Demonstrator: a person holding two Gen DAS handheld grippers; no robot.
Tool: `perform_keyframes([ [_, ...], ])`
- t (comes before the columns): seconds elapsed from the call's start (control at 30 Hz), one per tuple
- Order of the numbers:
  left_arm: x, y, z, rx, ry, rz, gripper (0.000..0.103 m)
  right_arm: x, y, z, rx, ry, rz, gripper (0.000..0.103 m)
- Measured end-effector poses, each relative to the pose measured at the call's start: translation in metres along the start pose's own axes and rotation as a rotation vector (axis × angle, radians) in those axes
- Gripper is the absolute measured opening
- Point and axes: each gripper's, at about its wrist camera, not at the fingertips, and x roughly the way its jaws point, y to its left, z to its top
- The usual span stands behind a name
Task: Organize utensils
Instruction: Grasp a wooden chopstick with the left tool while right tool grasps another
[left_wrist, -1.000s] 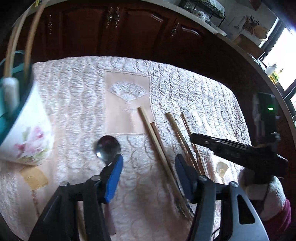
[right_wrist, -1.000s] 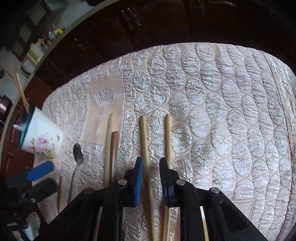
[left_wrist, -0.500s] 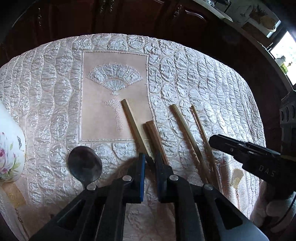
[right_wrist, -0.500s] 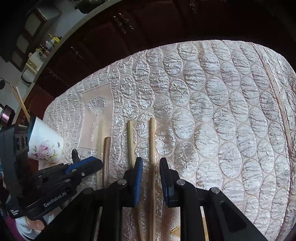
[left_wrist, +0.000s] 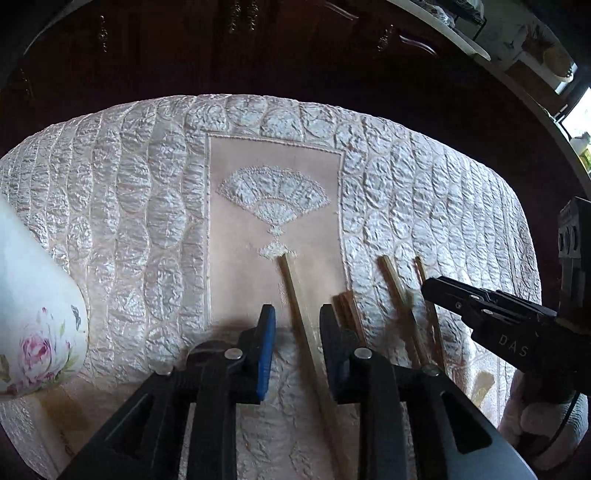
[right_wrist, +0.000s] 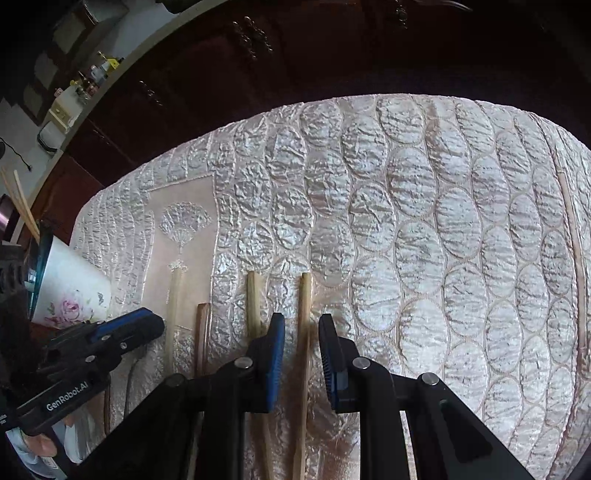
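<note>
Several wooden chopsticks lie side by side on a quilted cream tablecloth (left_wrist: 424, 192). My left gripper (left_wrist: 297, 325) is open, its jaws on either side of a pale chopstick (left_wrist: 295, 295); a darker short one (left_wrist: 349, 314) lies just to the right. My right gripper (right_wrist: 302, 332) is open around the rightmost chopstick (right_wrist: 304, 295), with another chopstick (right_wrist: 253, 299) just left of it. A white floral cup (left_wrist: 33, 325) with a teal rim stands at the left and holds chopsticks (right_wrist: 20, 206).
Dark wooden cabinets (left_wrist: 258, 48) stand behind the table. The right gripper's body (left_wrist: 491, 317) shows at the right of the left wrist view; the left gripper's body (right_wrist: 92, 343) shows at the left of the right wrist view. The tablecloth has a fan-embroidered panel (left_wrist: 273, 199).
My left gripper moved right from the spoon to the pale chopstick, narrowed, then opened around it. My right gripper shifted right to the outermost chopstick and opened wider.
</note>
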Motion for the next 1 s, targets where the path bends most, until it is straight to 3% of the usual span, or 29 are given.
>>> perform_keyframes([
  [0.13, 0.014, 0.002, 0.019, -0.036, 0.0, 0.042, 0.04, 0.014, 0.005, 0.01, -0.021, 0.019, 0.001, 0.022],
  [0.23, 0.026, 0.012, 0.027, -0.054, 0.021, 0.043, 0.04, 0.02, 0.01, 0.014, -0.045, 0.005, -0.009, 0.015],
  [0.3, 0.027, 0.01, 0.029, -0.023, 0.01, 0.032, 0.023, 0.019, 0.014, 0.016, -0.049, -0.003, 0.006, 0.009],
  [0.33, 0.029, 0.007, 0.033, -0.021, 0.019, 0.018, 0.008, 0.015, 0.015, 0.016, -0.051, -0.012, 0.015, 0.008],
  [0.4, 0.021, 0.005, 0.033, -0.02, 0.009, -0.018, 0.007, 0.003, 0.02, 0.017, -0.055, -0.05, 0.023, 0.007],
  [0.6, -0.039, -0.009, 0.026, 0.021, -0.122, -0.057, 0.006, -0.047, 0.038, 0.008, -0.093, -0.163, 0.076, 0.007],
  [0.7, -0.055, -0.008, 0.025, 0.027, -0.142, -0.064, 0.007, -0.041, 0.036, 0.01, -0.104, -0.123, 0.043, 0.008],
  [0.77, -0.072, -0.007, 0.008, 0.025, -0.15, -0.071, 0.005, -0.027, 0.034, 0.01, -0.097, -0.09, 0.003, 0.012],
  [0.83, -0.08, -0.005, 0.002, 0.025, -0.153, -0.081, 0.005, -0.013, 0.031, 0.009, -0.1, -0.057, -0.017, 0.02],
  [0.97, -0.101, 0.004, -0.018, 0.03, -0.165, -0.092, 0.005, 0.03, 0.026, 0.015, -0.087, 0.029, -0.056, 0.02],
  [1.0, -0.105, 0.006, -0.022, 0.031, -0.167, -0.095, 0.005, 0.03, 0.026, 0.015, -0.086, 0.01, -0.058, 0.018],
])
